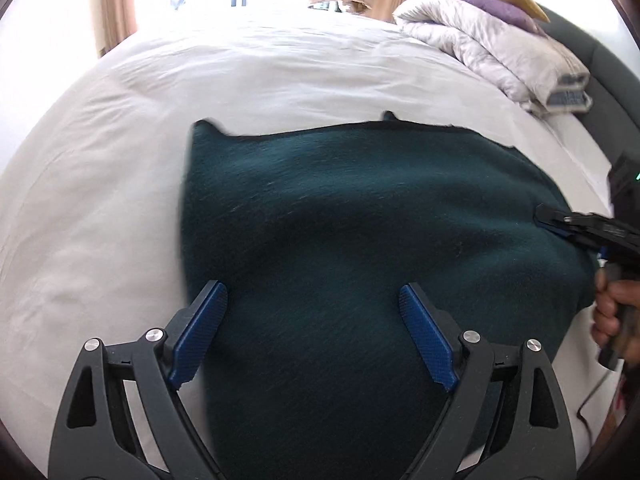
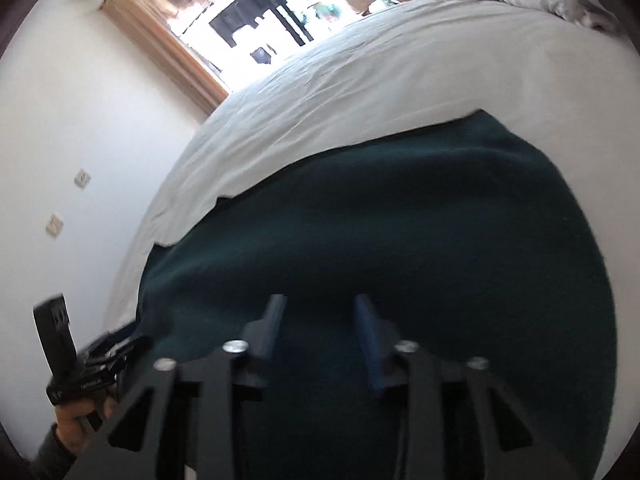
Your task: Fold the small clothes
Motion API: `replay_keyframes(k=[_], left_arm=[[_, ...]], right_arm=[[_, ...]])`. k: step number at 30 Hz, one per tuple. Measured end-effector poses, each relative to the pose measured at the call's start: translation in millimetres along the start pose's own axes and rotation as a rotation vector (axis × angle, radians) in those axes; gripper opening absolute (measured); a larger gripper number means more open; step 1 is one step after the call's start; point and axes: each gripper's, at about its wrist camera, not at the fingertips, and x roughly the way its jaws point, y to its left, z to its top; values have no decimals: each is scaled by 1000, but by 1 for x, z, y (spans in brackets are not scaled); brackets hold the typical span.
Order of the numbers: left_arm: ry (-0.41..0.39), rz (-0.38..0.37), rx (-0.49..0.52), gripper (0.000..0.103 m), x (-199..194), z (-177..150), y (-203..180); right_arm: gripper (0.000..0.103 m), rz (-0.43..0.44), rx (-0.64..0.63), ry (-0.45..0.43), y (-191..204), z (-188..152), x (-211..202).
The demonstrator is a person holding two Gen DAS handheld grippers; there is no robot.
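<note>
1. Showing the bed [image 1: 120, 140]: its white sheet bears the work. Bare sheet lies beyond the cloth and to its left, giving ample room to swing a folded half.
2. Dark green garment [image 1: 360, 220]: spread roughly flat on the near part of the bed. No fold shows, so the task is judged to be at its start, with every fold still to make. The far edge is straight and exposed, and the left edge lies free on the sheet.
3. Folded quilt [image 1: 500, 48]: at the far right corner, well apart from the garment.
4. Left tool [image 1: 310, 286]: spread wide over the garment near its left edge, pinching nothing.
5. Right tool [image 2: 320, 300]: at the garment's right edge, fingers a narrower gap apart, no cloth visibly pinched.
</note>
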Motion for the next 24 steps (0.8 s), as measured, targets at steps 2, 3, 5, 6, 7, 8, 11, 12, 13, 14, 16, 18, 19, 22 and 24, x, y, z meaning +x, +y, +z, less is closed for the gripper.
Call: replay_keyframes(k=[2,3,5,6,7,8,11,12,13,14,16,18,19,22,24], left_arm=[[-34,-16,-55,88,-17,-8,17],[-46,24,-94,88,-27,-13,25],[-86,16,-201,88,-47,-26,41],[-118,-12,-268,88,-60,-36,49],[-138,-43,-323,88,-68,-47,53],[-146,-64,-361,88,-74,-56,55],[-160,-127,-467,88,-83,-84,53],[-156,-156,-515,88,-85,-95,53],[-152,-190,-560,89,-83,-105,53],[-153,-214,-593,91,-81,-114,51],[-206,-211,-624,91,-84,-130,50],[-235,-212,-660,93,-81,-133,47],[-244,-221,-681,94,-81,-134,48],[-251,-286,-761,95,-71,-132,49],[-249,-301,-792,95,-65,-128,47]], right_arm=[[0,-38,137,-46,-32,3,-15],[1,-68,170,-84,-38,5,-27],[31,-144,137,-129,-26,6,-43],[57,-141,108,-153,-13,3,-49],[65,-115,83,-180,1,1,-54],[65,-73,55,-198,15,-2,-54],[65,78,-24,-185,67,-9,-43],[65,122,-34,-171,79,-11,-39],[65,162,-40,-151,90,-15,-30],[65,197,-46,-125,99,-18,-23],[65,215,-46,-88,115,-27,-7],[64,239,-16,-55,119,-34,5],[64,248,-2,-48,122,-37,9],[60,247,30,-36,120,-41,16],[57,259,56,-30,113,-39,18]])
